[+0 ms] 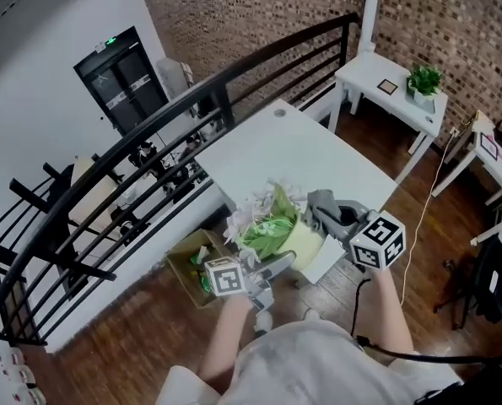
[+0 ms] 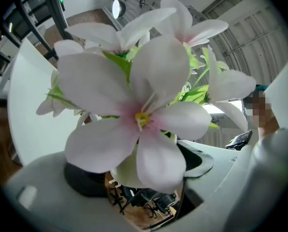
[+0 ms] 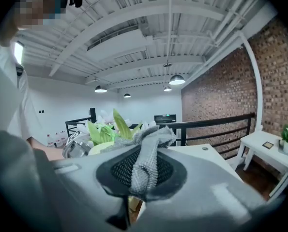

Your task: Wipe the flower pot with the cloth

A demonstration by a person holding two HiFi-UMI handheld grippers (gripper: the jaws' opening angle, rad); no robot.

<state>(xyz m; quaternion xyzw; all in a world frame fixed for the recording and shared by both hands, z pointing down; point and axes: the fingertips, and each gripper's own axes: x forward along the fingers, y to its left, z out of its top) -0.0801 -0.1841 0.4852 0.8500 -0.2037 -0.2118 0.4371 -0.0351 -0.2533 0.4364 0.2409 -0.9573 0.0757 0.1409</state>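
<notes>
The flower pot (image 1: 305,243) is pale yellow-green and holds white flowers (image 1: 263,213) with green leaves. My left gripper (image 1: 283,265) is shut on the pot from the near left side and holds it by the table's near corner. In the left gripper view the white flowers (image 2: 134,95) fill the frame, and a pale piece of the pot (image 2: 124,170) sits between the jaws of the left gripper (image 2: 139,178). My right gripper (image 1: 335,218) is shut on a grey cloth (image 1: 325,205) at the pot's right side. The cloth (image 3: 146,158) hangs over the right gripper (image 3: 134,197), with the pot (image 3: 102,146) just beyond.
A white table (image 1: 293,154) stands ahead, with a black railing (image 1: 191,99) along its left side. A cardboard box (image 1: 187,264) lies on the wooden floor at the lower left. At the far right is a white side table (image 1: 385,66) with a small potted plant (image 1: 423,83).
</notes>
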